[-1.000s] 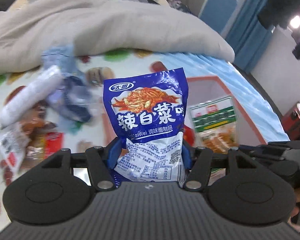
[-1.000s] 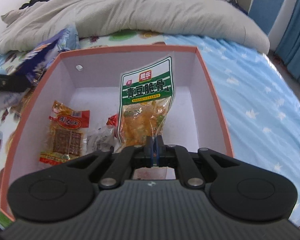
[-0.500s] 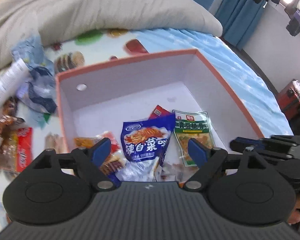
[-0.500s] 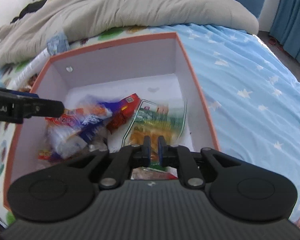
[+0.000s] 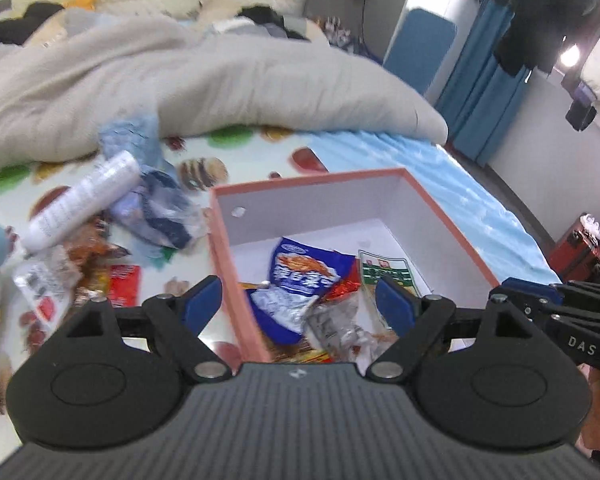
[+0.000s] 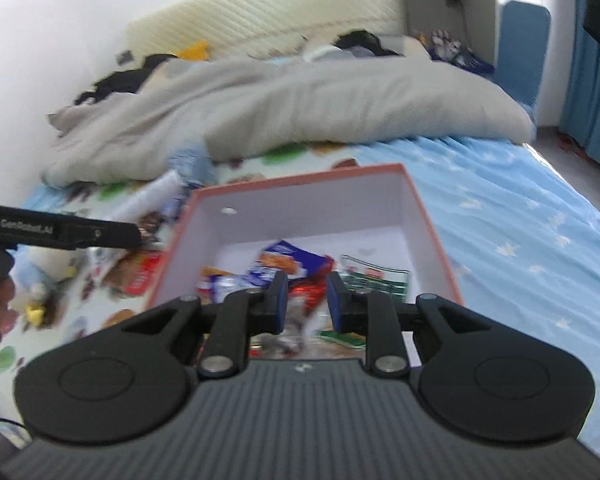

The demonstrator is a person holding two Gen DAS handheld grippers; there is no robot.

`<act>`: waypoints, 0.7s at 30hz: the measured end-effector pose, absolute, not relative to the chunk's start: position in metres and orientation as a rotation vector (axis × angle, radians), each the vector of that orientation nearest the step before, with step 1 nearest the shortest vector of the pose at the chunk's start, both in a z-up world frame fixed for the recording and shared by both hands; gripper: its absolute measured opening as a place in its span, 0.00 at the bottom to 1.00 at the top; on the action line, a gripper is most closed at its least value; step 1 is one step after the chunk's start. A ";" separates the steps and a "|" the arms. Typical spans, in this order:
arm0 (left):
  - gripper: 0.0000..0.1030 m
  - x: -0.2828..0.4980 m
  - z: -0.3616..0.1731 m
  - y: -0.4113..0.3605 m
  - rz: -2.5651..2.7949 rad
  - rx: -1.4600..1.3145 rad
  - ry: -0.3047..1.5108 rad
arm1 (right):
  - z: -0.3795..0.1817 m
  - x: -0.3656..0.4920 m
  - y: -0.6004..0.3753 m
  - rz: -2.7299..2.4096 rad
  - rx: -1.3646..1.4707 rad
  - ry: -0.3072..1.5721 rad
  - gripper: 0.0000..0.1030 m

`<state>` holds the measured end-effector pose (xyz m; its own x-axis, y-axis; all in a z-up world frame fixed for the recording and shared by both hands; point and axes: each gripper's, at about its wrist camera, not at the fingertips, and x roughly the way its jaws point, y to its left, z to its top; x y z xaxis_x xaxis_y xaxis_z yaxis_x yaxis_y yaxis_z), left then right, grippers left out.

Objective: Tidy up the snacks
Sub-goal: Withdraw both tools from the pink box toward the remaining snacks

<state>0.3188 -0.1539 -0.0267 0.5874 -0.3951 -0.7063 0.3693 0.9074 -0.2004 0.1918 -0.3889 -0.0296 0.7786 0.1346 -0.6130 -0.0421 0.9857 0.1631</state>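
Beside box [image 5: 452,236]: loose snacks [image 5: 80,264] (blurred).

Bed [image 5: 452,172] with a cartoon-print sheet [image 5: 260,160] beside a blue star-patterned sheet [image 6: 520,216]. Lying on it: a rumpled grey duvet [image 5: 220,80] toward the headboard, an open pink-rimmed box [image 5: 440,216], and, just beside the box, loose snack packets [image 5: 112,276] and a white tube [image 5: 84,204].

The box [image 5: 452,236] is rimmed in salmon pink and lined white; a blue packet [image 5: 296,280] and a green-banded packet [image 5: 388,272] are seen; the sheet [image 6: 520,216] is patterned light blue with white stars; the duvet [image 5: 180,80] is coloured grey.
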 end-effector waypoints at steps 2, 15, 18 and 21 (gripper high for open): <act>0.84 0.304 -0.018 -0.138 -0.443 -0.016 0.783 | -0.026 0.181 -0.375 0.122 0.135 0.646 0.24; 0.84 0.215 0.000 -0.044 -0.337 -0.063 0.622 | -0.029 0.122 -0.300 0.224 0.062 0.570 0.24; 0.84 0.197 -0.012 -0.027 -0.318 -0.093 0.616 | -0.036 0.110 -0.282 0.245 0.033 0.561 0.24; 0.84 0.179 -0.028 -0.009 -0.290 -0.127 0.632 | -0.047 0.100 -0.264 0.249 0.002 0.576 0.24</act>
<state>0.1793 -0.0090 -0.0282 0.7681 -0.3051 -0.5630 0.2279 0.9519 -0.2049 0.1000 -0.2645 -0.0475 0.8093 0.2332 -0.5391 -0.2319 0.9701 0.0714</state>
